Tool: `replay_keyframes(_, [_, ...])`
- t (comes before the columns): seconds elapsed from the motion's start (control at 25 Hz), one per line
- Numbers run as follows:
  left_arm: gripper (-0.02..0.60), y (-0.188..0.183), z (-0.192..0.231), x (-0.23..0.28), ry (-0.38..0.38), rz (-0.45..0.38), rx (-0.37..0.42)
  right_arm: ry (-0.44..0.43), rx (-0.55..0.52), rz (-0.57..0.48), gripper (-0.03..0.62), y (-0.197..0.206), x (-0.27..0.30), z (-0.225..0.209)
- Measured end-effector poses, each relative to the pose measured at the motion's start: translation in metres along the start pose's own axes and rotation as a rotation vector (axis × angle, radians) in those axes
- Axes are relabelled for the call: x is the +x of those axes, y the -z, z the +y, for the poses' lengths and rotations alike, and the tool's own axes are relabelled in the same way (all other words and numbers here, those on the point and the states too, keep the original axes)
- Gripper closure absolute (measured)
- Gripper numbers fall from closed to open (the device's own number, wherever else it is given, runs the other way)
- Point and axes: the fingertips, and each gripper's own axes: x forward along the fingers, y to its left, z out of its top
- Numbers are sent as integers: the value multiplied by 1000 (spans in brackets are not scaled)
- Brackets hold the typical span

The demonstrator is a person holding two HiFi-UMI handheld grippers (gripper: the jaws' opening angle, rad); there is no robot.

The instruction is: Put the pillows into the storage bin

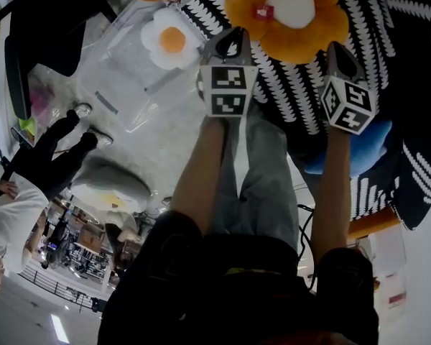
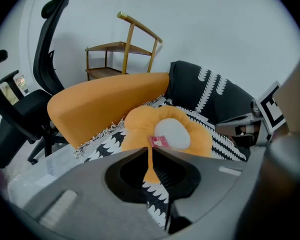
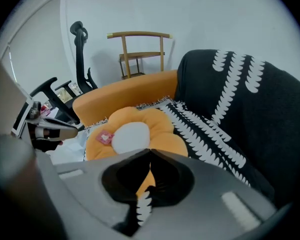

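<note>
Step in hand: reaching for the flower pillow (image 1: pixel 291 9), top centre.
The left tool (image 1: pixel 235 36) and right tool (image 1: pixel 337 50) are closed and empty beside it; next they likely open, grip it, and carry it to the storage bin (image 1: pixel 122 85), upper left.

I hold 2 grippers out ahead of me, each with its marker cube turned up toward me. My left gripper (image 1: pixel 234 42) points at the lower left edge of an orange flower pillow (image 1: pixel 291 6) with a white centre and a small red tag. My right gripper (image 1: pixel 340 54) sits at its lower right edge. The pillow lies on a black-and-white patterned blanket (image 1: pixel 395 20). To its left, a fried-egg pillow (image 1: pixel 171 40) lies at the far corner of the clear storage bin (image 1: pixel 118 85). A black office chair (image 1: pixel 36 27) stands further left. A person in a white shirt (image 1: pixel 11 214) is at the left edge.
</note>
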Motion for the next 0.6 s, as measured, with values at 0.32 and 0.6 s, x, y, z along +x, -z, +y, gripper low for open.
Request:
replay_keyframes(0.32, [362,18,4,36,-29,112,1,-15,35,106,360,22,31,-26])
replay_keyframes(0.6, [358,34,3,67,-48,193,17,-56,64,152,324,34,58,-33])
